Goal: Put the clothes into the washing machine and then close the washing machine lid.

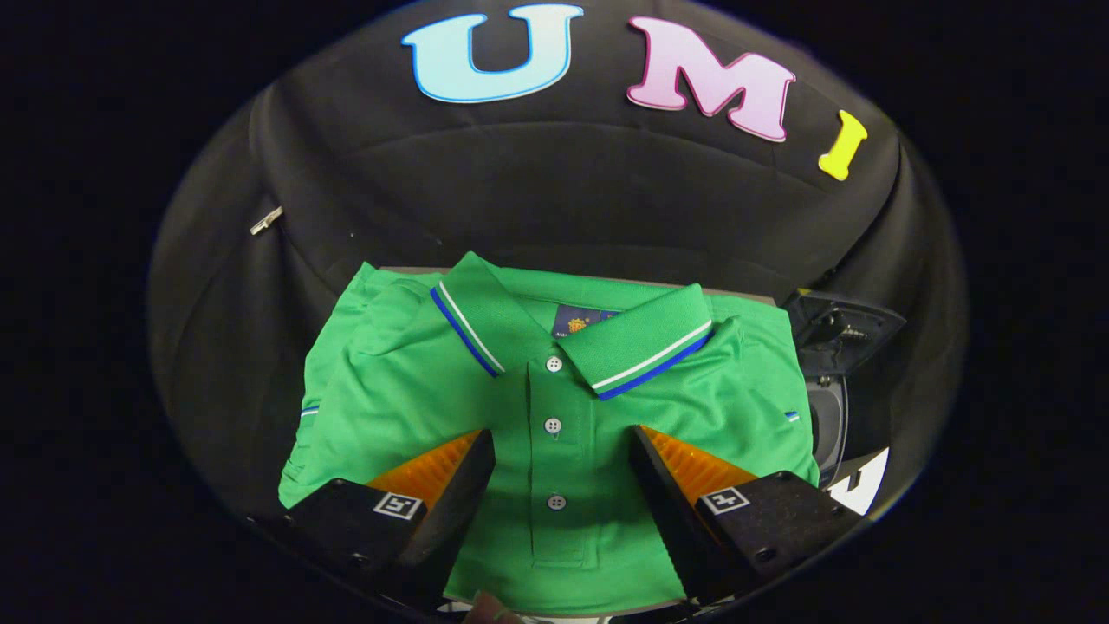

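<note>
Tool (561,451) fingers spread wide over folded green polo shirt (416,381).

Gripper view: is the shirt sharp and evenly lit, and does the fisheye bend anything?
In the gripper view the green polo shirt is sharp, buttons and collar stripes crisp, brightly lit with no glare; the black cloth wall stays dim; the fisheye bows the shirt's far edge; the tool is open, its fingers astride the button placket.

A black cloth wall (554,199) rises behind the worktop (736,293), whose pale far edge shows as a thin strip. A small metal zipper pull (266,220) lies on the cloth beyond the far left corner.
</note>
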### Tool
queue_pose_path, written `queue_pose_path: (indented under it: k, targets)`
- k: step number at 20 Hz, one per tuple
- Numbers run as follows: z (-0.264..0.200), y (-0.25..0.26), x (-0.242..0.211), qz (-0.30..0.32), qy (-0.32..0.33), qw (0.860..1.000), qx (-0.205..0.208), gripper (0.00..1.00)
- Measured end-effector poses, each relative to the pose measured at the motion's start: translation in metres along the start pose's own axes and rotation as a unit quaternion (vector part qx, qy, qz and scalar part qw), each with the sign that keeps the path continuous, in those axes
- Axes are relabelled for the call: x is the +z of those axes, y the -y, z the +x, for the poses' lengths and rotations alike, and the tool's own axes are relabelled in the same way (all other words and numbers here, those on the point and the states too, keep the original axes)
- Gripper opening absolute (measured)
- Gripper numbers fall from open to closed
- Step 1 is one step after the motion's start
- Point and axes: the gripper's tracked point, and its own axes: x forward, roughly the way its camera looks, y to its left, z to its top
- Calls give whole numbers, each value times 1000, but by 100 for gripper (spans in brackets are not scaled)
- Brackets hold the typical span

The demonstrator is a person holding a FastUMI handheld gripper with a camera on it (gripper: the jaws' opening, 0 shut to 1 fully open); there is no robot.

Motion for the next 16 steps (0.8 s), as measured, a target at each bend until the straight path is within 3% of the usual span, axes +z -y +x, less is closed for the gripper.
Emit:
queue_pose_path:
  k: [5,10,11,15,16]
  targets:
    - [6,6,2,-15,-81,997,-3,99]
    - [8,13,3,-15,-95,995,-9,91]
    - [8,15,2,-10,-96,995,-13,75]
    - [6,23,5,-2,-88,996,-21,39]
    - [7,25,4,-4,-88,996,-23,39]
